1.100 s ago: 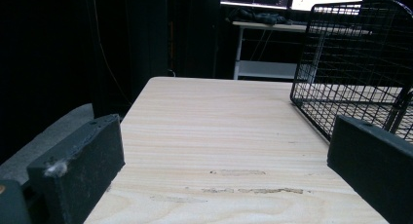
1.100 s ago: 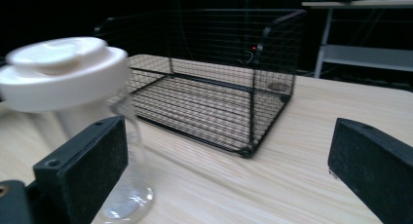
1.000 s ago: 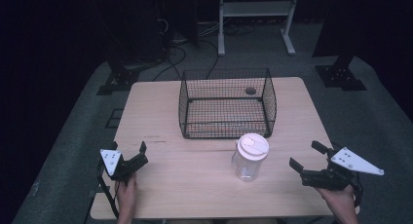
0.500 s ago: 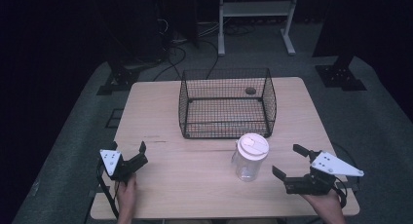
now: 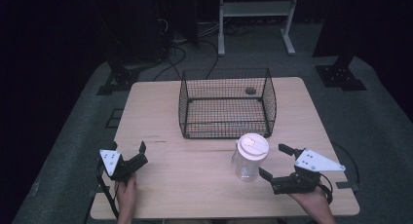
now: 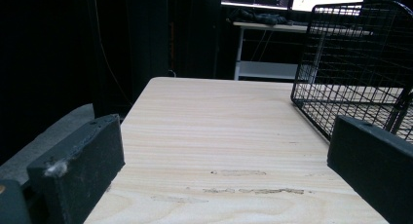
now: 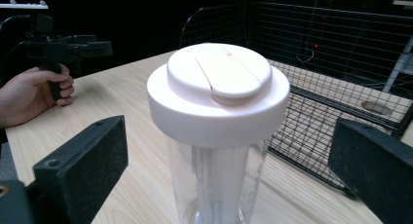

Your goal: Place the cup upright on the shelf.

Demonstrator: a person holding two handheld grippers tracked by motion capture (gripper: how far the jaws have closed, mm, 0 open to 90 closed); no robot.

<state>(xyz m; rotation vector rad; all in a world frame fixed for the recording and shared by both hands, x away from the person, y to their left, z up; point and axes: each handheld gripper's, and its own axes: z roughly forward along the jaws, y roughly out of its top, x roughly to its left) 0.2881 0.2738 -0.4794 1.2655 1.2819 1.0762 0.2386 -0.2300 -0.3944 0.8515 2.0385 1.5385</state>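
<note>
A: Right gripper (image 5: 275, 161), jaws spread wide, either side of the clear plastic jar with the white round lid (image 5: 249, 157), not touching. Left gripper (image 5: 137, 155) parted too, nothing between, near-left on the pale wooden table (image 5: 195, 177).

B: Jar position?

A: Near side, right of centre, upright, just in front of the black wire basket (image 5: 227, 103).

B: Handling?

A: Looks empty, so probably light, stiff, slick-walled. I'd clamp the body below the lid; squeeze gently.

B: Counts?

A: One jar, one lid, one basket, two grippers.
</note>
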